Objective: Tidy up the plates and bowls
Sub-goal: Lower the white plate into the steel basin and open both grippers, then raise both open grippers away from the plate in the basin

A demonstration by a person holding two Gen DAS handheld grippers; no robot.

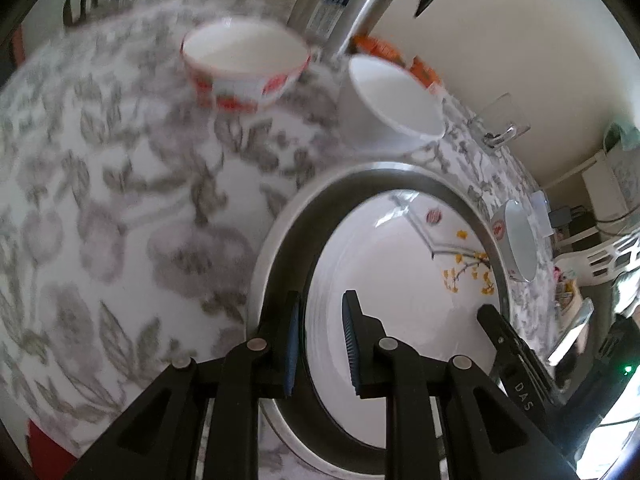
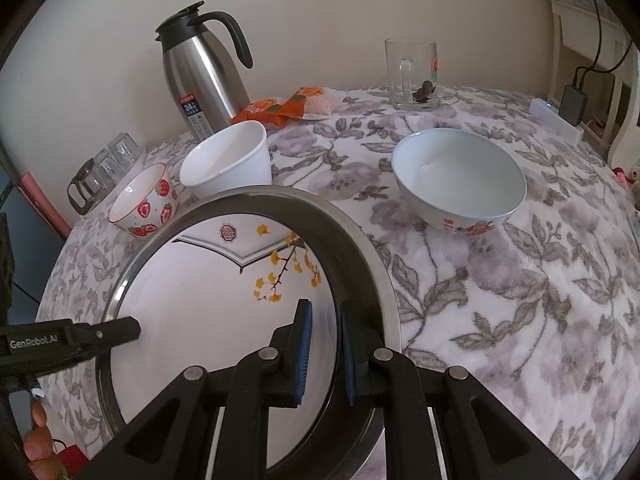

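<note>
A white plate with yellow blossoms lies inside a wider metal dish on the floral cloth. My left gripper is shut on the plate's left rim, and its finger shows in the right wrist view. On the opposite rim my right gripper is shut, its finger visible from the left. Behind the dish stand a strawberry bowl and a plain white bowl. A pale blue bowl sits to the right.
A steel thermos jug, orange snack packets and a glass mug stand along the wall. A holder of upturned glasses is at the far left. A charger and cables sit at the table's right edge.
</note>
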